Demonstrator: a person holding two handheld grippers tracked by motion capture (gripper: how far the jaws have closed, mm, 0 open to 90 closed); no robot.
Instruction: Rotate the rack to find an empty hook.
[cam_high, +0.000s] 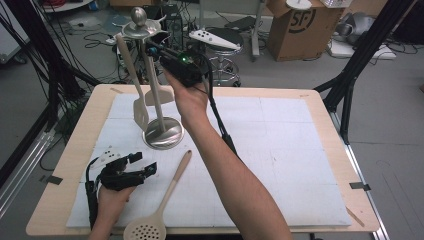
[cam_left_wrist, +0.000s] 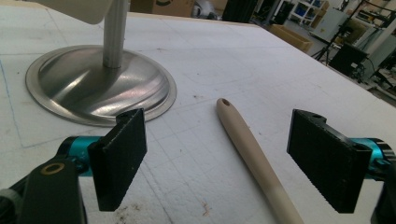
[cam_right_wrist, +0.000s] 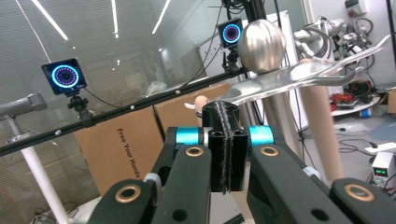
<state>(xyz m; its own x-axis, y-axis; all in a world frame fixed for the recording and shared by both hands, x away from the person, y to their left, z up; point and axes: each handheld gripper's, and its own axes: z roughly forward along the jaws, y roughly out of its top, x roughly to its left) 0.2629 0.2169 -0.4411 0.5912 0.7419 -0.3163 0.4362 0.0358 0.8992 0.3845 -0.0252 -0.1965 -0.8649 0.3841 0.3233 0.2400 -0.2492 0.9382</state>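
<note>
Right gripper (cam_high: 155, 50), raised on an outstretched forearm, is pressed together beside the steel rack (cam_high: 161, 131) top, where two beige spatulas (cam_high: 135, 85) hang. Left gripper (cam_high: 145, 165) rests spread near the worktop's (cam_high: 310, 100) front-left corner, by a slotted spoon (cam_high: 165, 200).

Lab: tracking cameras (cam_right_wrist: 65, 74), floor cables (cam_high: 95, 37) (cardboard boxes (cam_high: 305, 25) too).

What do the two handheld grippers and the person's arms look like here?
Both the left gripper and the right gripper are black, with flat rough-faced black jaws, teal collars and brass-ringed linkage bolts. A black cable trails from the right one, which shows a green light on top. The forearms are bare, without sleeves.
</note>
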